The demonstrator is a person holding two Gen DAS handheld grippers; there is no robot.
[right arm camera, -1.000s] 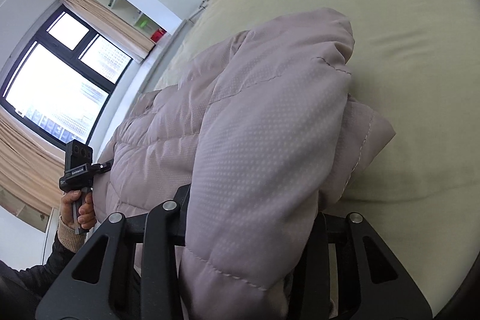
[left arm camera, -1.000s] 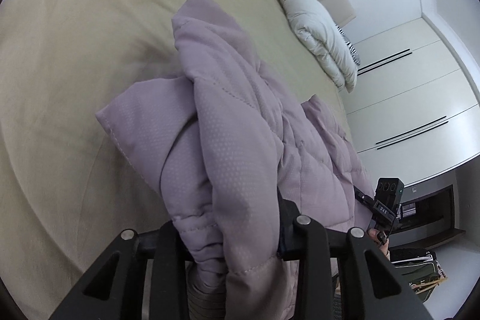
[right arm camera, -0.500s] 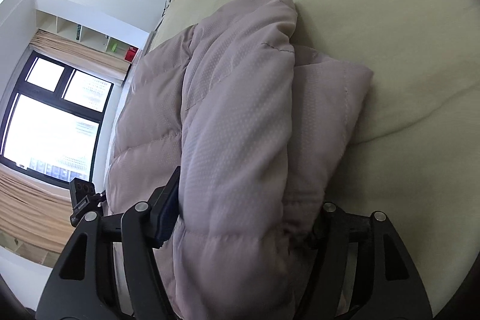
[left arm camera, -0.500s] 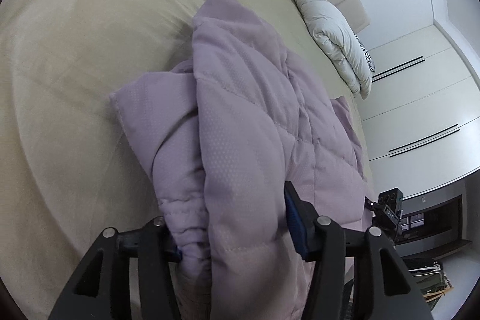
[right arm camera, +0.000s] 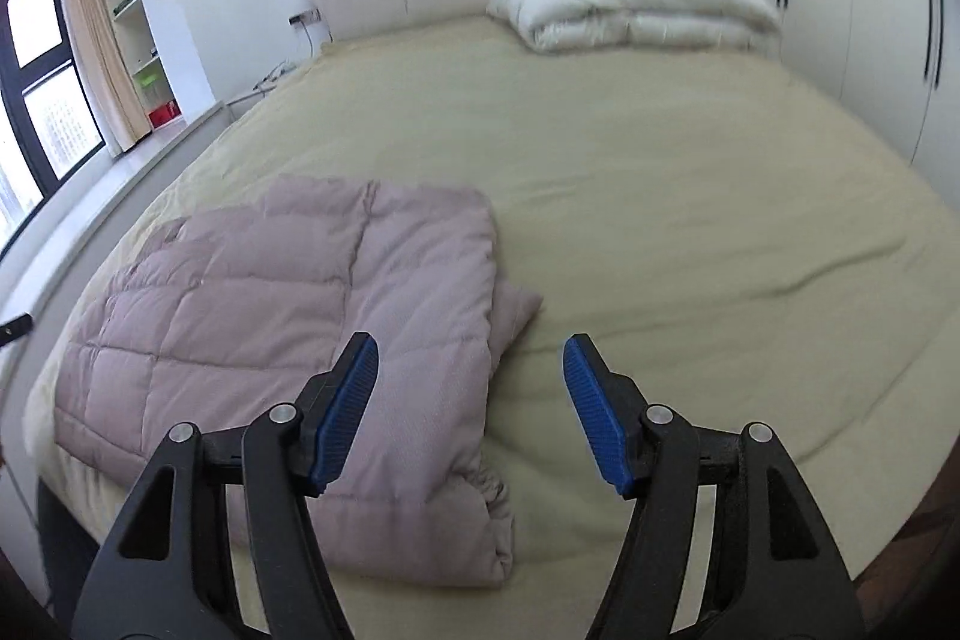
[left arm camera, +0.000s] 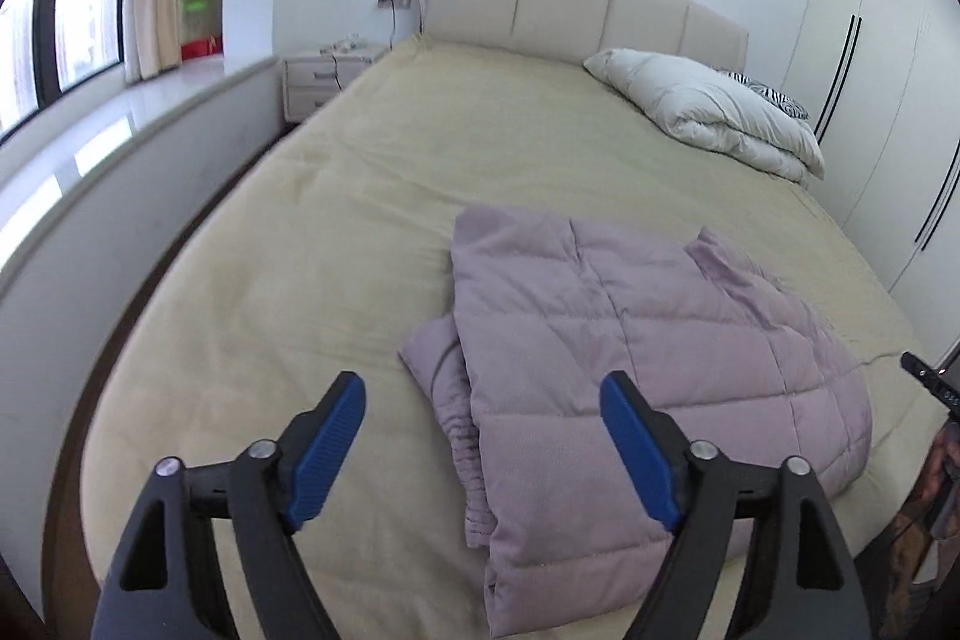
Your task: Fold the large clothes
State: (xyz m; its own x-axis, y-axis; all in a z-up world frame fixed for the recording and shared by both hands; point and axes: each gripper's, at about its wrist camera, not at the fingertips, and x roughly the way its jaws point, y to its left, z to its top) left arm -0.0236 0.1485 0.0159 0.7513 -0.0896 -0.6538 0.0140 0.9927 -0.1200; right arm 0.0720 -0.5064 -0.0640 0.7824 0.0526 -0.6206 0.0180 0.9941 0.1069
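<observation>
Purple and puffy, the quilted jacket lies folded on the yellow-green bed cover, near the foot end of the bed. It looks like a flat, thick bundle, with one sleeve end poking out at the side.

The left gripper hangs in the air above the bed and tips down toward it. Its jaws have just been opening and now stand wide apart. Nothing is between the blue pads. The jacket lies past them, a little to the right of the gripper, and it does not touch them.

The right gripper also hangs over the bed and tips down. Its jaws have just been opening too, and they stand apart with nothing held. In its view the jacket lies below and to the left, under the left blue pad, and bare bed cover shows under the right one.

Far ahead of both grippers a white folded duvet rests by the padded headboard. A window with a curtain is off to the left, and white wardrobe doors stand off to the right.
</observation>
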